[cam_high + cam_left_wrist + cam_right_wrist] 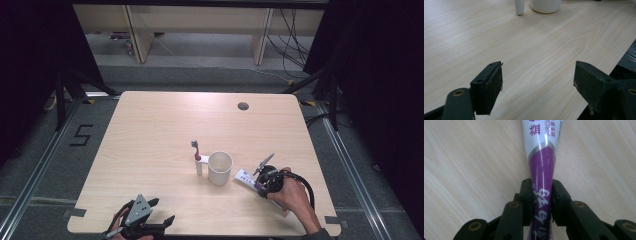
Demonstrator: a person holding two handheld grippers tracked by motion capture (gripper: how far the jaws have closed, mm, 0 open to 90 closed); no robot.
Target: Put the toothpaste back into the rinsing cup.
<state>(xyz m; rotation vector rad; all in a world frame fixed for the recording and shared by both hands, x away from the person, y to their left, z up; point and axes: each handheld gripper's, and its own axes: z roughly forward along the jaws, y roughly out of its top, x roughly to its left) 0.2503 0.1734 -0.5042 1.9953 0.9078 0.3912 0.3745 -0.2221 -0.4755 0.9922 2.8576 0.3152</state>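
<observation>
A white and purple toothpaste tube (246, 177) (541, 165) lies on the wooden table (150, 135), right of a white cup (220, 168) (545, 5). My right gripper (262, 186) (542, 202) is shut on the tube's purple part, its black jaws pressing both sides. A toothbrush (198, 159) stands upright just left of the cup; its white base (519, 7) shows at the top of the left gripper view. At the table's near left edge my left gripper (161, 212) (537, 80) stands open, with bare table between its jaws.
A round cable hole (243, 106) sits near the table's far edge. Dark floor and metal rails surround the table. The table's near right edge (624, 53) runs close to my left gripper's right jaw.
</observation>
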